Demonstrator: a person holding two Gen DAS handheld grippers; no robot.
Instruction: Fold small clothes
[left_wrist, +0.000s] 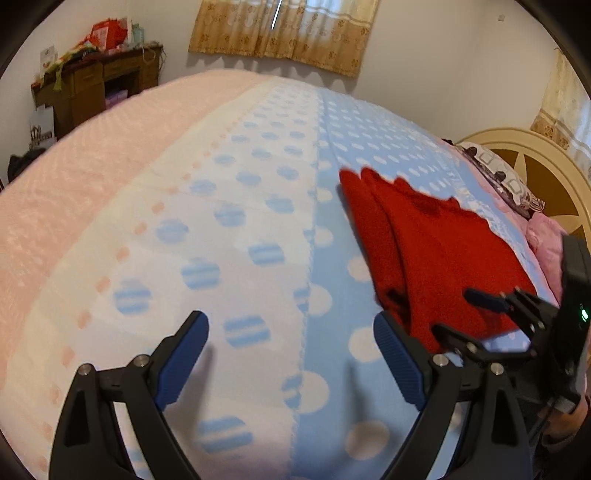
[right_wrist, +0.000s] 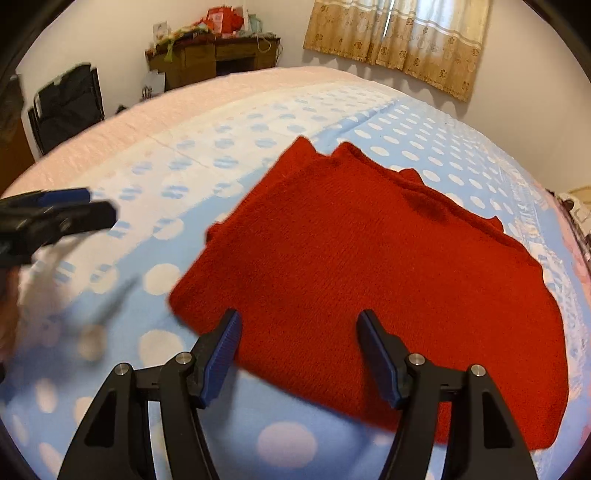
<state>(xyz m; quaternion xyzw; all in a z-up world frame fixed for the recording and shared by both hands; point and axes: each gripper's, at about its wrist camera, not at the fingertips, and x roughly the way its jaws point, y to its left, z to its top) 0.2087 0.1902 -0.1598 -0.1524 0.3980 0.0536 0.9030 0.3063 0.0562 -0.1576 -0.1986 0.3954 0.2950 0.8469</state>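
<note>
I have both grippers free over the bed (left_wrist: 110, 206), neither one holding anything. My left gripper (left_wrist: 291, 354) has its jaws spread wide above the dotted blanket (left_wrist: 258, 229), and the red garment (right_wrist: 369, 266) lies off to its right, just past its right finger. My right gripper (right_wrist: 299, 350) is likewise spread open, its fingertips over the near edge of the garment; whether they touch the cloth I cannot tell. The garment lies on the blanket straight ahead of the right gripper, mostly flat, with layered edges at its far side, so I judge it to be already partly folded. The left gripper shows blurred at the left of the right view, well apart from the cloth.

I take this to be the pause between folds. Next I would bring the left gripper across to the garment's left edge, pinch both near corners, and carry them over to the far side.
</note>
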